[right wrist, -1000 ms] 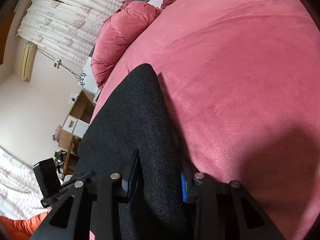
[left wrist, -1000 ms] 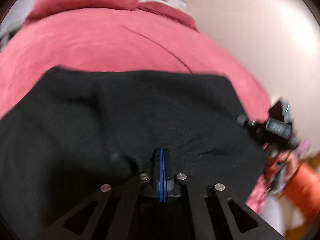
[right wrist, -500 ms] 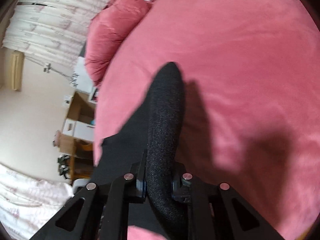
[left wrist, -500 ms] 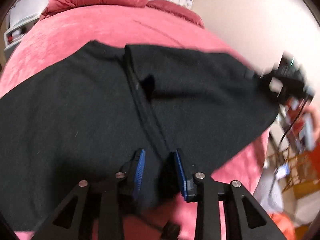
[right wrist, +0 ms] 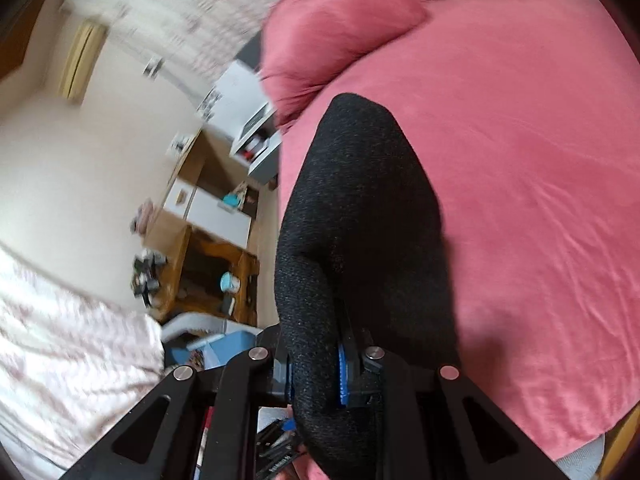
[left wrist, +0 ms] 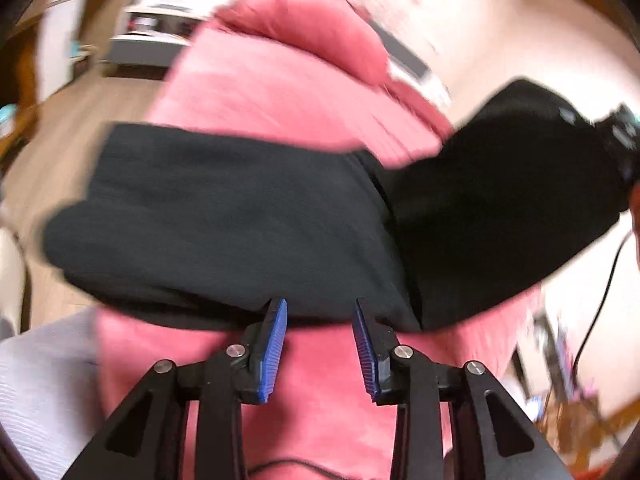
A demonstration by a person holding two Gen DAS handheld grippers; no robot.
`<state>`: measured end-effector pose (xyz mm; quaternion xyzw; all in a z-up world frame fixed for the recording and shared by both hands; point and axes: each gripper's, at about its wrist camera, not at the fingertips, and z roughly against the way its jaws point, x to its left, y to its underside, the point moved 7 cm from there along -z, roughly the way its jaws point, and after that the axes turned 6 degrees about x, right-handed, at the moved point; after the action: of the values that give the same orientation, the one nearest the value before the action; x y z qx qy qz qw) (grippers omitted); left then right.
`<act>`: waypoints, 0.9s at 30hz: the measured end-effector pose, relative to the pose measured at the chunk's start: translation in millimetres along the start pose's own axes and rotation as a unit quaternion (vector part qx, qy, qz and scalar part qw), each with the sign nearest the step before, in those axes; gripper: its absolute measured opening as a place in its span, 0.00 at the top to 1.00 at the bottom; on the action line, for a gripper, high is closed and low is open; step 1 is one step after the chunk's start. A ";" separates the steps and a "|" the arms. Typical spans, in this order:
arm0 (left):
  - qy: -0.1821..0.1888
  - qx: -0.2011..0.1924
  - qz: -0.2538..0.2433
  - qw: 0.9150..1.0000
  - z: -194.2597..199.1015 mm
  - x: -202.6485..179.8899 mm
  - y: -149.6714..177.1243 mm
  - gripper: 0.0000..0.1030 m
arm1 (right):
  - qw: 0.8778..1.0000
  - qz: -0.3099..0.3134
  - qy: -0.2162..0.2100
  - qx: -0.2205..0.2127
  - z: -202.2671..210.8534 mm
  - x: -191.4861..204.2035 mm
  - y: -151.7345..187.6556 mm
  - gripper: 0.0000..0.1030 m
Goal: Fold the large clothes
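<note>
Above the pink bedspread [left wrist: 256, 92], the left gripper [left wrist: 319, 334] points forward and slightly down toward the near edge of the black garment [left wrist: 224, 216]. Its blue-padded fingers [left wrist: 273, 354] stand well apart with only bedspread showing between them; the tips lie just beside the garment's near hem, and nothing is held (whether the tips brush the cloth cannot be told through the motion blur). One part of the garment lies flat across the bed; another part rises to the right of this view, lifted clear of the bedspread toward the right gripper's body [left wrist: 618, 136].

Seen from the right wrist, the right gripper [right wrist: 316, 368] is tilted so that the bed fills the right side of the view and the room the left. Its jaws are closed on a thick fold of the black garment [right wrist: 360, 208], which passes between the blue pads [right wrist: 342, 372] and stands up ahead of them as a rounded hump over the bedspread [right wrist: 532, 168]. A pink pillow [right wrist: 340, 32] lies at the head of the bed; wooden furniture [right wrist: 208, 268] stands along the wall beyond.
</note>
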<state>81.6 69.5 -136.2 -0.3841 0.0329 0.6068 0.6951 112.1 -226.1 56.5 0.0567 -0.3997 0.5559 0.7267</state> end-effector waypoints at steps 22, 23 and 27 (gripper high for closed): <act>-0.068 -0.147 0.236 0.958 94.2 204.4 5.2 0.47 | 0.954 0.266 -0.024 0.135 -278.1 189.8 192.4 0.57; -0.058 -0.144 0.225 0.962 92.9 197.0 -1.9 0.47 | 0.956 0.272 -0.033 0.109 -257.9 185.8 187.5 0.57; 0.004 -0.091 0.182 0.979 70.5 149.8 -21.5 0.48 | 0.978 0.206 -0.004 0.012 -189.7 121.2 152.1 0.57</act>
<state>109.8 233.1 -152.7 -0.4356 0.0497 0.7224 0.5347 88.1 23.3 -48.4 -0.0159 -0.3993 0.6981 0.5941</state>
